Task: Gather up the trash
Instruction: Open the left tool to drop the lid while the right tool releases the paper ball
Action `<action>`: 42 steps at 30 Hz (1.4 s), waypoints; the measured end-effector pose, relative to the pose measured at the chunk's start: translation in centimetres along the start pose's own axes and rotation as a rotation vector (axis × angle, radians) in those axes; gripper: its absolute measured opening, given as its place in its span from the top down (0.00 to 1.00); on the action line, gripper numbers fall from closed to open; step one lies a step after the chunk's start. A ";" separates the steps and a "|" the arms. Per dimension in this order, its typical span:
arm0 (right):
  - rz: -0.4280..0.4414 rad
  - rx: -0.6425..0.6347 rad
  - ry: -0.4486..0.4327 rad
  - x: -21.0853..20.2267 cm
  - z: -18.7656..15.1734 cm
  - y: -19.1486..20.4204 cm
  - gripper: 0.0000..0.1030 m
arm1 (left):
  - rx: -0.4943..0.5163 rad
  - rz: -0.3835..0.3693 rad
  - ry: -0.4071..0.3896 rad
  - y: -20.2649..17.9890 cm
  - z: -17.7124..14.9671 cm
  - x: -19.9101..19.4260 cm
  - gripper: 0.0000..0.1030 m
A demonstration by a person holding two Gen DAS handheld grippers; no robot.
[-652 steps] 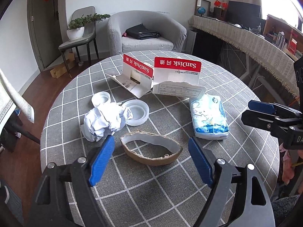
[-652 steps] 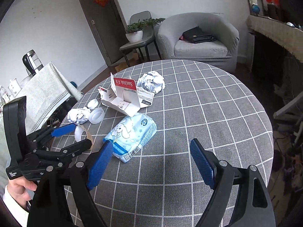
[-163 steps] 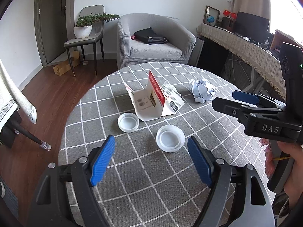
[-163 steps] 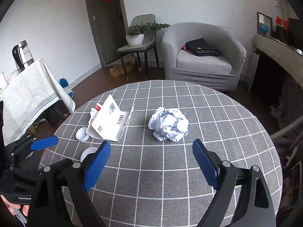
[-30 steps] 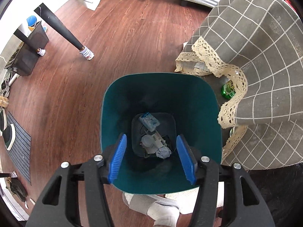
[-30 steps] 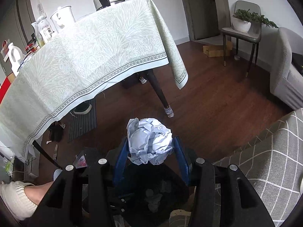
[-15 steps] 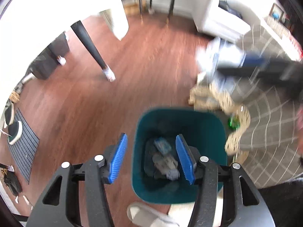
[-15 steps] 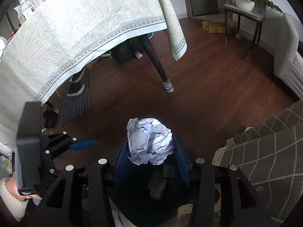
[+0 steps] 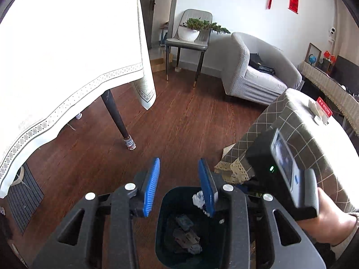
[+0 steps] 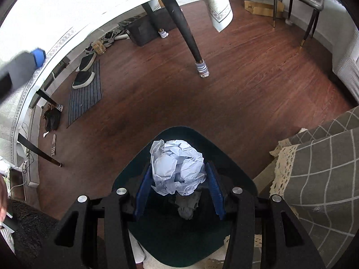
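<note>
Now your right gripper [image 10: 178, 185] clamps the paper ball [image 10: 178, 168], crumpled and pale blue, right over the bin [image 10: 235, 172] so it can drop in. Left gripper [image 9: 179, 185] is empty; its jaws have just been closing and stand narrow. The bin's smooth dark-teal plastic already holds scraps.

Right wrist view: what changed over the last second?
The right gripper has dropped over the green bin, crumpled paper ball clamped throughout. The left gripper, empty, has tilted up off the bin, its jaws just closing.
</note>
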State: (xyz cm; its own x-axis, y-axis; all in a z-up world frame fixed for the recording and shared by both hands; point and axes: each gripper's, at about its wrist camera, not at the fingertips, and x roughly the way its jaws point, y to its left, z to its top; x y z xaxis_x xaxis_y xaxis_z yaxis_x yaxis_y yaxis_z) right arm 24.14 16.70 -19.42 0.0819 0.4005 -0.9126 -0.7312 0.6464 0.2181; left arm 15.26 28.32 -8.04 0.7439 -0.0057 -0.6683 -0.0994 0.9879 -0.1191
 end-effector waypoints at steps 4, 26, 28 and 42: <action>-0.006 -0.042 0.048 1.3 -0.5 1.6 0.52 | -0.013 -0.013 -0.032 0.1 0.9 -0.8 0.69; 0.021 -0.088 0.022 -1.5 -2.6 1.9 0.32 | -0.057 -0.061 -0.218 -2.6 4.5 -5.2 0.80; 0.029 -0.093 -0.023 -3.1 -2.4 2.0 0.32 | -0.066 -0.063 -0.234 -2.8 5.0 -5.6 0.80; 0.048 -0.072 -0.303 -14.6 -2.7 -0.4 0.32 | -0.078 -0.063 -0.290 -5.7 6.9 -6.5 0.80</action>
State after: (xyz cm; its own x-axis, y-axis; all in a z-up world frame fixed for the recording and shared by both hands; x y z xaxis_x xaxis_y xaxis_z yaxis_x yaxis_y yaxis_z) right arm 21.39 8.87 -7.05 0.2363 0.6120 -0.7548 -0.7842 0.5788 0.2238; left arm 15.58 23.84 2.03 0.9066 -0.0110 -0.4218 -0.0894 0.9720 -0.2174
